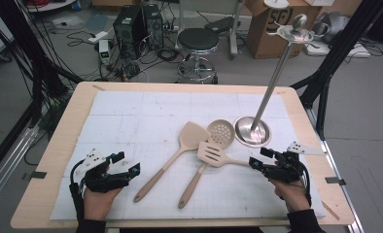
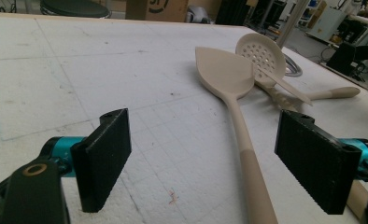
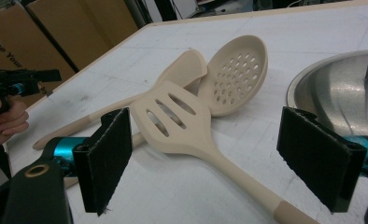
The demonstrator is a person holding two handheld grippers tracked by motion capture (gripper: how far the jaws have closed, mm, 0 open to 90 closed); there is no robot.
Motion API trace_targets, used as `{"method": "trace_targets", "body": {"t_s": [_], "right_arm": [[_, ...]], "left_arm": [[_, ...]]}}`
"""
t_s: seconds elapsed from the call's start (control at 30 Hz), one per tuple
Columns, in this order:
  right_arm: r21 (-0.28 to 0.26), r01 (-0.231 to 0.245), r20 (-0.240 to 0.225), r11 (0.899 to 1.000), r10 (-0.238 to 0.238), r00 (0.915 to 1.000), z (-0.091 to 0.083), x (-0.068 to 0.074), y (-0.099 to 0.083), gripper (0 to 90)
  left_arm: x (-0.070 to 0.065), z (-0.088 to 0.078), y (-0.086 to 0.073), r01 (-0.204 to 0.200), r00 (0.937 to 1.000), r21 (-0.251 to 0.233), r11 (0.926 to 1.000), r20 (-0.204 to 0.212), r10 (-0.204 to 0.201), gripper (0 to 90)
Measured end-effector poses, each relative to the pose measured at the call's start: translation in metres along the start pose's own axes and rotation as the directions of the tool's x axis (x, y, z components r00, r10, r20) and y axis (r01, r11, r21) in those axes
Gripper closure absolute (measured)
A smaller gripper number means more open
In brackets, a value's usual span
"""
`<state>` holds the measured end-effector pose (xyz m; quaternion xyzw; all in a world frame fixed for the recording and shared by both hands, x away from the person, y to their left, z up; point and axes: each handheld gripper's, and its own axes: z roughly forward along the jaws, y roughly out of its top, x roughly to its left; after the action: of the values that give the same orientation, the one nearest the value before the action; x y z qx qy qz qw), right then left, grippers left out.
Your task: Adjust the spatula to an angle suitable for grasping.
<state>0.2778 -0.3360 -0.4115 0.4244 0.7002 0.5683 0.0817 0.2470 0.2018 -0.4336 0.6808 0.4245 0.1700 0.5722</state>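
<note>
Left gripper (image 1: 131,164) sits at the near left of the counter (image 1: 58,141), jaws wide apart, nothing between them. In the left gripper view the solid spatula (image 2: 229,79) runs its handle forward between the open jaws, clear of both pads. Right gripper (image 1: 257,158) sits at the near right, jaws also wide apart and empty; the slotted spatula (image 3: 177,116) lies just ahead of it, handle passing between the jaws without contact. On the white mat (image 1: 131,111) at mid-counter the three utensils lie grouped: the slotted spatula's blade rests over the handle of the skimmer (image 1: 221,132), and the solid spatula lies just left, heads touching or nearly so. Beyond, to the right, a steel stand (image 1: 252,131) rises on a round base. A stool (image 1: 198,40) stands on the floor behind.
</note>
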Motion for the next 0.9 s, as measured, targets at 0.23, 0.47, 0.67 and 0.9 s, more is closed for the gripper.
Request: {"method": "trace_targets", "body": {"t_s": [0.23,0.47,0.67,0.9], "right_arm": [[0.007,0.020,-0.033,1.000,-0.020,0.9993,0.006,0.007,0.002,21.9],[0.059,0.043,-0.102,0.997,-0.037,0.9941,0.026,0.023,0.003,36.7],[0.102,0.011,-0.217,0.995,0.011,0.9760,0.049,0.035,0.007,50.2],[0.161,0.042,-0.260,0.986,0.001,0.9657,0.074,0.050,0.011,61.6]], "left_arm": [[0.000,0.000,-0.001,0.001,1.0000,-0.002,1.0000,-0.002,-0.001,19.1],[0.001,-0.001,-0.002,0.012,0.9999,-0.002,0.9999,-0.008,-0.012,19.1],[0.002,-0.001,-0.002,0.010,0.9999,-0.004,0.9999,-0.012,-0.010,19.1],[0.002,-0.004,-0.002,0.005,0.9999,-0.015,0.9999,-0.013,-0.005,19.1]]}}
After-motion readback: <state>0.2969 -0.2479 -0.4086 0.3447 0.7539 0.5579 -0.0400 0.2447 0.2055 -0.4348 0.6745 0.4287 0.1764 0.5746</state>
